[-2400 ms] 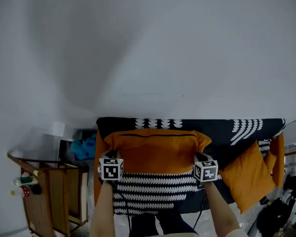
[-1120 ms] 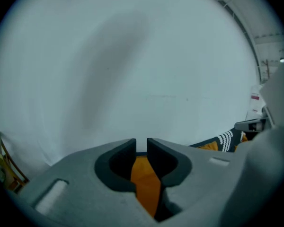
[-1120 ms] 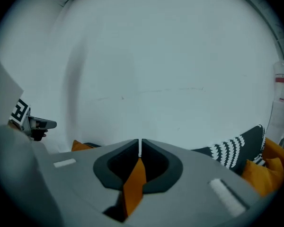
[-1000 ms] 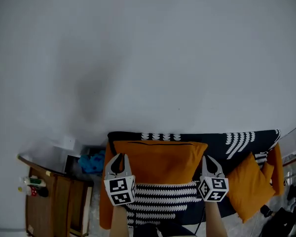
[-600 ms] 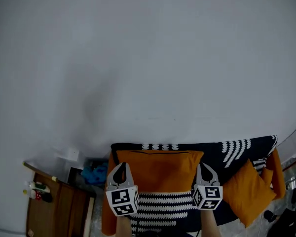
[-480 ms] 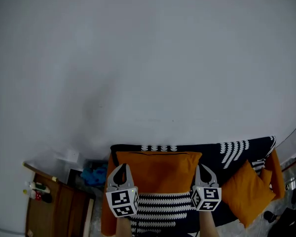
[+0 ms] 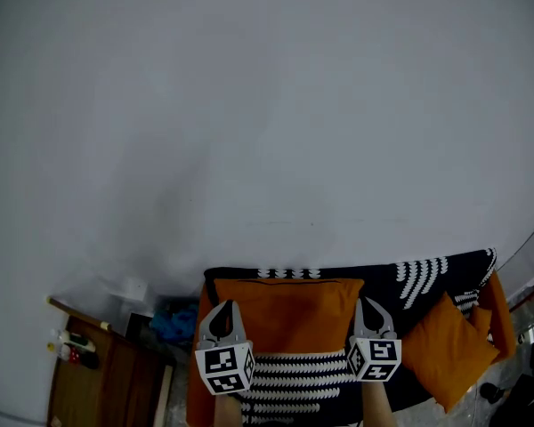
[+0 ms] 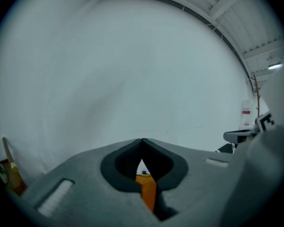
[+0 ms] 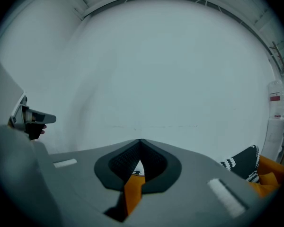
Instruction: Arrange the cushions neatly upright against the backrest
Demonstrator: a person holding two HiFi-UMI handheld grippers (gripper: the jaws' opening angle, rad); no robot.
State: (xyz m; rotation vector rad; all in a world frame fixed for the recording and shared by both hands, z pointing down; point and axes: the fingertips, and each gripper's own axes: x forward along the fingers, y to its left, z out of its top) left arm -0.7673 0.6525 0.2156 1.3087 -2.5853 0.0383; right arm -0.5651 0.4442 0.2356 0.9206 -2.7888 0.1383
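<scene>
**Head view.** Both grippers are held out side by side in front of the sofa. They point toward the white wall point(image 7: 267, 105), and only the wrists show at the bottom edge. The left gripper point(image 7: 222, 304) overlaps the left edge of the orange cushion point(image 7: 289, 314), and the right gripper point(image 7: 367, 302) overlaps its right edge. Each pair of jaws comes together at the tips. The cushion stands upright against the backrest point(image 7: 387, 278), above the white-striped seat point(image 7: 294, 372). A second orange cushion point(image 7: 449, 345) leans tilted at the sofa's right end. Each gripper's cube bears black-and-white square markers. A wooden side table point(image 7: 116, 376) at the left holds small bottles point(image 7: 71, 345), whose labels are too small to read.

**Left gripper view.** The left gripper point(image 8: 142, 140) points nearly level at the wall. Its jaws are closed tip to tip with nothing pinched there. Through the slit below the tips a strip of the orange cushion shows, with a bit of dark patterned cover above it. A white bottle point(image 8: 246, 117) at the far right has a red label, print unreadable.

**Right gripper view.** The right gripper point(image 9: 140, 141) is posed the same, jaws together at the tips. The orange cushion shows as a strip through the slit. The dark patterned cover and the second orange cushion point(image 9: 267, 174) sit at the right edge.
</scene>
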